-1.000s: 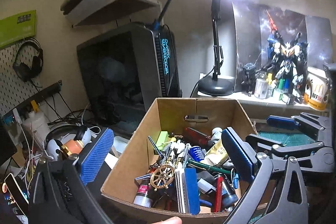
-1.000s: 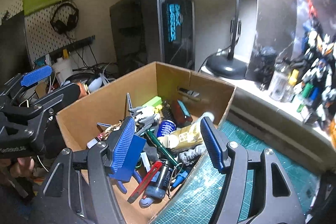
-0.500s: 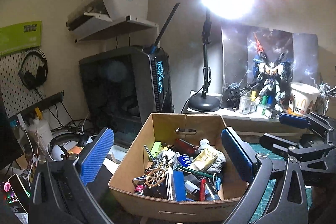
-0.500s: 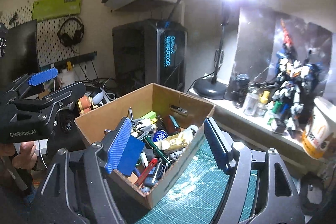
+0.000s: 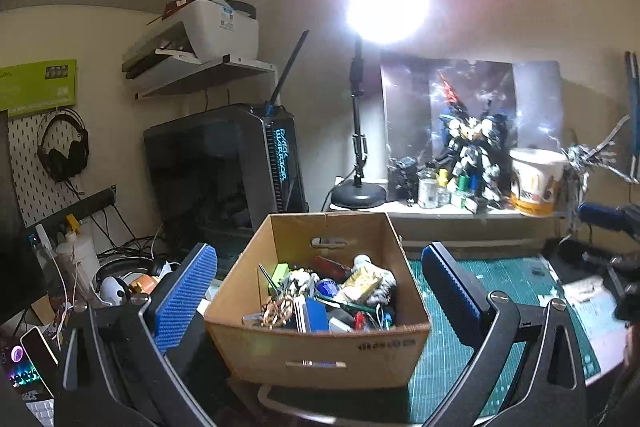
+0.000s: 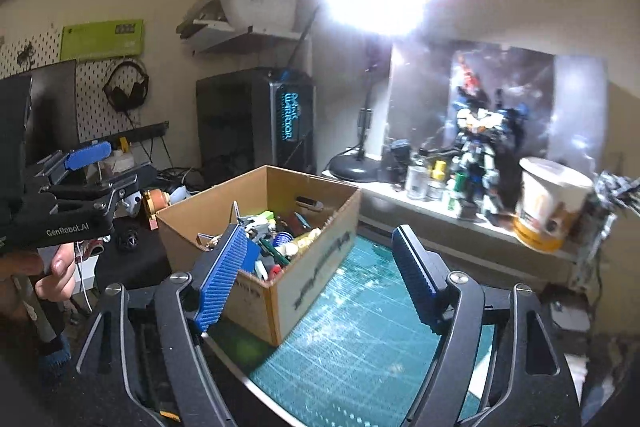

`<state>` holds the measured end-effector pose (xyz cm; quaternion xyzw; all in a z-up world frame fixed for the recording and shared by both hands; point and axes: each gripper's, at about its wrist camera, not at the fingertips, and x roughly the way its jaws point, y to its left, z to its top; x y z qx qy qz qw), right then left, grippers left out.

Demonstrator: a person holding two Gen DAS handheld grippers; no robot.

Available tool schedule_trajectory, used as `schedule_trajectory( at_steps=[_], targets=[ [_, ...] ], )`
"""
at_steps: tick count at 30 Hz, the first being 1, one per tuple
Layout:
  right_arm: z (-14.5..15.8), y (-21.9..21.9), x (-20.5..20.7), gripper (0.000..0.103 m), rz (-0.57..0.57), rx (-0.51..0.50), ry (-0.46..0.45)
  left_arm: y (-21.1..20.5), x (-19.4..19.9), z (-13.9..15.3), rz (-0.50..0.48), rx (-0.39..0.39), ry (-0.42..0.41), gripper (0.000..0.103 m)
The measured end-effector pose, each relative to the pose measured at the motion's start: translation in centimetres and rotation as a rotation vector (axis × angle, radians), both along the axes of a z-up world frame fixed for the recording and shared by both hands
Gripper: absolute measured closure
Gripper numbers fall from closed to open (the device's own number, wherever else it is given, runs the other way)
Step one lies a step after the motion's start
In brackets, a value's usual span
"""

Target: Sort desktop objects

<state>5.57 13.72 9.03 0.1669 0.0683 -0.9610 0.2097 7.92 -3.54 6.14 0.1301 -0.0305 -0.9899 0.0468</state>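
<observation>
The cardboard box (image 5: pixel 320 351) sits in front of you on the desk, its right part on the green cutting mat (image 5: pixel 512 291), its left part off the mat's left edge. It is open at the top and heaped with small things: a brass ship's wheel (image 5: pixel 277 311), a blue block (image 5: pixel 316 314), a red cutter, pens and tubes. The near wall has a slot handle, and so does the far wall.

To the right of the box you have bare mat, open as far as some papers (image 5: pixel 592 295) near the right end. To the left the desk is crowded with cables, a white bottle (image 5: pixel 78 255) and a phone (image 5: pixel 38 351). Behind the box stand the computer tower (image 5: pixel 240 163) and a lamp (image 5: pixel 358 193) on a raised ledge with a model robot (image 5: pixel 472 151) and a paper cup (image 5: pixel 534 181).

Your left gripper (image 5: pixel 320 279) is held back from the box, pointing slightly down, its blue fingers (image 5: pixel 186 297) spread wide on either side of the box, touching nothing. Your hand (image 6: pixel 48 267) grips its handle, seen at the left of the right wrist view.

Your right gripper (image 6: pixel 320 275) hangs over the mat, near the box's near right corner. Its jaws are opening, with nothing held between them.
</observation>
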Motion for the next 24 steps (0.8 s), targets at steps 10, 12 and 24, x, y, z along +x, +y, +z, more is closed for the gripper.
schedule_trajectory(
  at_steps=[10,12,24],
  targets=[
    [1.2,0.3,6.2,0.028,-0.097,0.021,0.07,0.0,3.4,-1.5,-0.012,-0.02,0.002,0.0],
    [0.9,0.0,7.1,0.028,-0.113,0.023,0.074,0.0,3.9,-1.5,-0.02,-0.016,0.006,0.0],
    [0.1,-1.0,9.2,0.018,-0.177,0.027,0.067,-1.5,6.4,-0.9,-0.007,0.067,0.065,0.0]
  ],
)
